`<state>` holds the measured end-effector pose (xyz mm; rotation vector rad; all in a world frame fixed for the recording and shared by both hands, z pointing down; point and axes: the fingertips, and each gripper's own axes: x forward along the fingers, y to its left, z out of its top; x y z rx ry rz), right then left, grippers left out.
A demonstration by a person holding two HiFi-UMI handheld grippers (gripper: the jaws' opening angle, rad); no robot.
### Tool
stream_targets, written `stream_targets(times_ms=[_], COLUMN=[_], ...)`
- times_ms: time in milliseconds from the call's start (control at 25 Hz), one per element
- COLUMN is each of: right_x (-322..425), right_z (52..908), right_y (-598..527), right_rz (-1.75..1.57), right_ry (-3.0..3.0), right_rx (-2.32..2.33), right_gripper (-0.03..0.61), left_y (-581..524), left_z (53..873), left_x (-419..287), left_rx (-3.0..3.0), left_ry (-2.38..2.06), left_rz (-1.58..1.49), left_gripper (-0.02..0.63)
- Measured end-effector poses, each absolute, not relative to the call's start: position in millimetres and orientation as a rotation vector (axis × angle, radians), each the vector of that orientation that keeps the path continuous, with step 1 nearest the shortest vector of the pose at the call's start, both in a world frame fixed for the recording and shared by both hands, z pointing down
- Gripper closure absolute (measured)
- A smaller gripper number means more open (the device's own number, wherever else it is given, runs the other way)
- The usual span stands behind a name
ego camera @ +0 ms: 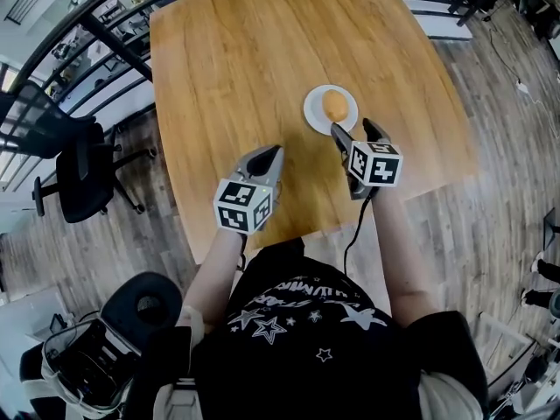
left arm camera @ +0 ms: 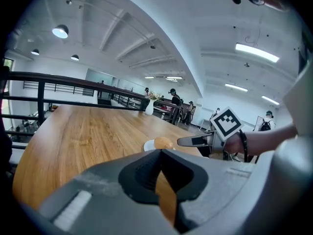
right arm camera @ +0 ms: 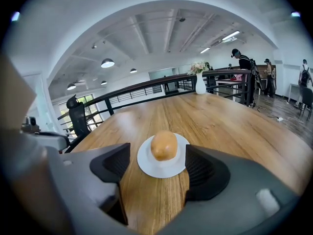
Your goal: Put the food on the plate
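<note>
**Food on the plate, right jaws wide**

Centre right of the head view: the bun (ego camera: 334,105) sits on the white plate (ego camera: 313,117) on the wooden table (ego camera: 245,51). My right gripper (ego camera: 352,127) hangs just below the plate in frame. Its jaws are spread wide with nothing between them, and the bun lies beyond. My left gripper (ego camera: 274,151), lower left of the plate, has its jaws together and empty.

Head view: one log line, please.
golden-brown bun: on round white plate | right gripper: open, empty | left gripper: shut, empty
</note>
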<state>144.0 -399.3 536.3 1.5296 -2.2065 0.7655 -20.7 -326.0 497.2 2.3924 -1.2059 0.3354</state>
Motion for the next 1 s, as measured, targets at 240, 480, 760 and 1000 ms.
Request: stream_targets(times_ms=[240,480,760,1000], right_x=[145.6,158.8,169.8,172.2], right_z=[524.9,515.6,499.6,491.0], right_y=[-364.0,-322.3,-264.8,-217.0], right_rz=[0.781,0.787,0.766,0.746], right_ry=[-2.240,-2.279,-2.327,-2.369], right_rx=[1.538,1.526,1.517,1.503], right_gripper=[0.293,0.344,0.427,0.481], left_y=[-292.4,-254.7,-205.6,-160.6], left_z=[491.9,484.9,475.9,473.4], left_x=[-18.5,-1.0,14.3,30.3], left_rx=[2.397,2.428,2.453,2.483], left_ry=[-1.229,-1.238,-1.249,-1.231], left_rz=[0.335,0.318,0.299,0.295], left_gripper=[0.612,0.612,0.612,0.612])
